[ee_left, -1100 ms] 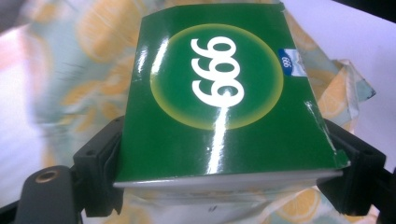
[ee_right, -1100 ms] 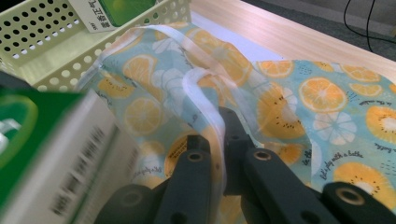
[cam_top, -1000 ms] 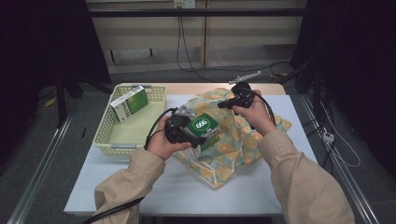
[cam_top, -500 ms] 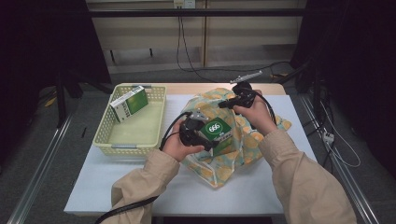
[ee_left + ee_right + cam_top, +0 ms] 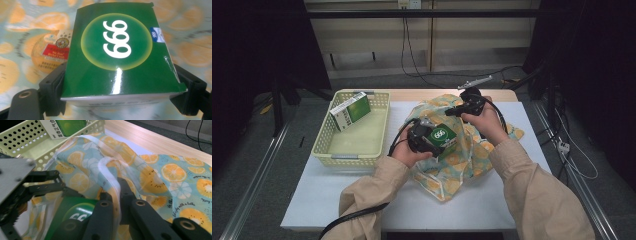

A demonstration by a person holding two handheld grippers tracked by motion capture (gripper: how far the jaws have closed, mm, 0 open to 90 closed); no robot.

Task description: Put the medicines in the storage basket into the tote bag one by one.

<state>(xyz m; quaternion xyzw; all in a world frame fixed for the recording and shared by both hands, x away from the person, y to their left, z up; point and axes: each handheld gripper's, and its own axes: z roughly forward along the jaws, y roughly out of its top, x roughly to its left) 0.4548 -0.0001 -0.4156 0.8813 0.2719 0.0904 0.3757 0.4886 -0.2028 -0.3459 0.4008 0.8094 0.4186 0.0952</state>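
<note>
A white table (image 5: pixel 512 200) with a pale wooden far edge stands on a grey floor (image 5: pixel 257 165); metal rails (image 5: pixel 252 185) run along the floor at both sides. Behind it is a light panelled wall (image 5: pixel 377 35) with black cables (image 5: pixel 404 55) hanging down; the corners of the room lie in deep shadow.
</note>
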